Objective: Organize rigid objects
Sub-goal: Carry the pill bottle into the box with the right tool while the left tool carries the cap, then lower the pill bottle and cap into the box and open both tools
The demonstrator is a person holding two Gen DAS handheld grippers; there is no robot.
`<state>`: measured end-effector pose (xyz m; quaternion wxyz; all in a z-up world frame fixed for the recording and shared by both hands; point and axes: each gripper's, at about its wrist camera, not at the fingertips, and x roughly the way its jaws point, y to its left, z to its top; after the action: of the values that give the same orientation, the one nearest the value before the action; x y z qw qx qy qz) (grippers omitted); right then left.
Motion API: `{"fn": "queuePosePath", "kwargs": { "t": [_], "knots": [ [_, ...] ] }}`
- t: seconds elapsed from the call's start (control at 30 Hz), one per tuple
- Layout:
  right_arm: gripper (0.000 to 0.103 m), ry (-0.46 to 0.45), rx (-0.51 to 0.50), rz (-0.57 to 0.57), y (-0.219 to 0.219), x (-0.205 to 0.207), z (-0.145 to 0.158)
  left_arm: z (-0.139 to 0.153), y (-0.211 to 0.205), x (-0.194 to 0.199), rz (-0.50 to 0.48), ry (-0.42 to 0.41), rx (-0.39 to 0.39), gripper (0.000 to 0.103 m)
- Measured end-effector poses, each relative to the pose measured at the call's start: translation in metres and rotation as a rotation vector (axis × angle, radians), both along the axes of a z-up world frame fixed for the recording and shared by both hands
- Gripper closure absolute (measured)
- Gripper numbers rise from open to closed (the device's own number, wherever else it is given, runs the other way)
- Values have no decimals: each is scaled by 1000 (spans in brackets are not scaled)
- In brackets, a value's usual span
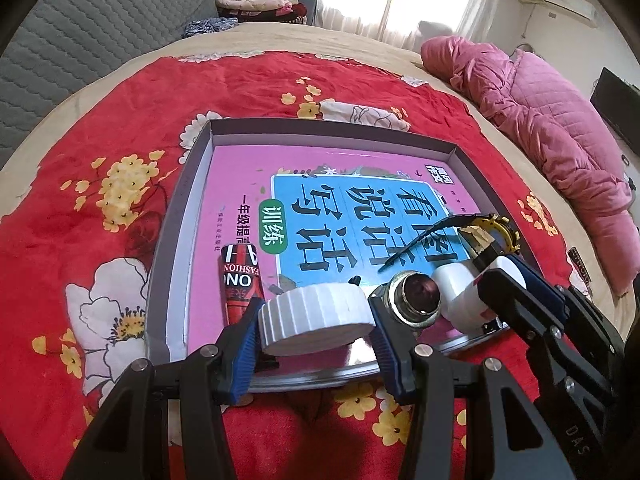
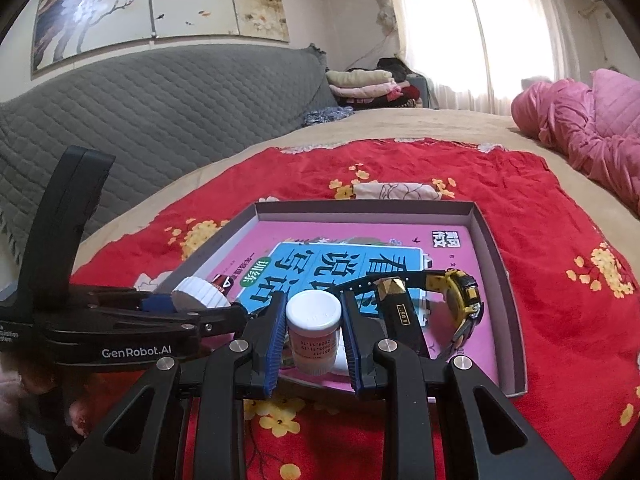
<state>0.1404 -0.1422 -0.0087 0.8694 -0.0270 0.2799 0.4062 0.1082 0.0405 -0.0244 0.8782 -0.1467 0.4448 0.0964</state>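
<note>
A shallow grey box (image 1: pixel 192 184) (image 2: pixel 494 240) lies on a red floral blanket and holds a pink and blue book (image 1: pixel 248 168) (image 2: pixel 360 236). My left gripper (image 1: pixel 316 320) is shut on a white ribbed round lid (image 1: pixel 316 314) (image 2: pixel 200 290) over the box's near edge. My right gripper (image 2: pixel 314 340) (image 1: pixel 520 280) is shut on a small white pill bottle (image 2: pixel 314 326) (image 1: pixel 460 292) above the box. In the box lie a red and black tube (image 1: pixel 240 284), a metal fitting (image 1: pixel 418 298), a black and gold bar (image 2: pixel 400 312) and a black and yellow watch (image 2: pixel 460 300) (image 1: pixel 492 232).
The red blanket (image 1: pixel 100 200) covers a beige bed. A pink quilted duvet (image 1: pixel 552 120) is bunched at the right. A grey quilted headboard (image 2: pixel 160 112) stands at the left, with folded clothes (image 2: pixel 368 84) piled beside it and a curtained window behind.
</note>
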Motion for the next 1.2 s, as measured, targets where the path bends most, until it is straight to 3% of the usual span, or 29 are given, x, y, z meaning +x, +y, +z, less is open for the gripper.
{"fn": "queuePosePath", "kwargs": {
  "t": [0.97,1.2],
  "knots": [
    [75,69,-43,27,5,0,-20,-2,-10,2,-33,13,48,52],
    [67,59,-39,24,4,-2,-17,-4,-12,2,-43,28,46,52]
  ]
}}
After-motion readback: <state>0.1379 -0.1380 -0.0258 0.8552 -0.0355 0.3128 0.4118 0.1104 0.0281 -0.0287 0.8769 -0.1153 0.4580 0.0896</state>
